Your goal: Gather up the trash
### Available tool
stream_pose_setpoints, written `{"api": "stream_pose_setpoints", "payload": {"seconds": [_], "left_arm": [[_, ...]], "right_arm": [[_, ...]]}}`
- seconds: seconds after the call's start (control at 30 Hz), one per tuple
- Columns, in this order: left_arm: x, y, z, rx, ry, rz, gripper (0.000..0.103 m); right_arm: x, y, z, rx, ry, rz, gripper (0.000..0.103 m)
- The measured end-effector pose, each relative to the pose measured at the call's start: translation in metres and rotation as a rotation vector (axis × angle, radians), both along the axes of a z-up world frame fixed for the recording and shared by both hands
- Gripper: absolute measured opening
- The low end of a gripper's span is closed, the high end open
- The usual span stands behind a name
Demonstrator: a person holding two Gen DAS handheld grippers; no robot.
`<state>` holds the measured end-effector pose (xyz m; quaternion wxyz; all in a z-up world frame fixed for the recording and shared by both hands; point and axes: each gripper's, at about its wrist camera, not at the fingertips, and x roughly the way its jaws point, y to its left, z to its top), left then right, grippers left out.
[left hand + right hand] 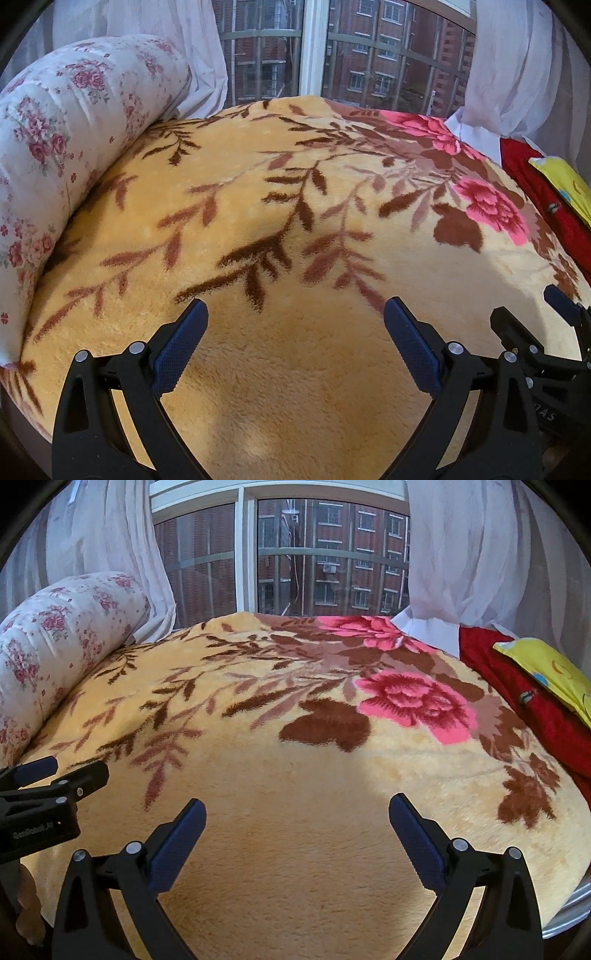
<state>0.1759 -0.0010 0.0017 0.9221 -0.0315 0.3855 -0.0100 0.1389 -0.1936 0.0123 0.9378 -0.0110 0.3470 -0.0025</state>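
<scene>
Fingers spread; right view alone shows metal rim.

The left tool body reads roughly "GenRobot.AI"; the right tool shows only "AS".

Before me a bed's tan floral blanket meets a rolled rose-print quilt, white sheer curtains framing a window onto brick buildings.
</scene>
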Motion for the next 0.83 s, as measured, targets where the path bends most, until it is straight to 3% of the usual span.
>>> {"api": "stream_pose_setpoints", "payload": {"seconds": [0.53,0.83], "left_arm": [[0.0042,-0.0035,-0.0006,-0.004,-0.011,-0.009,0.094],[0.0083,0.0003,-0.0077,-0.017,0.025,0.007,0.094]], "right_arm": [[0.0040,-0.0046,-0.0052,0.015,0.018,-0.011,0.098],[0.0001,-0.0066,-0.0002,0.015,0.002,-0.020,0.098]]}}
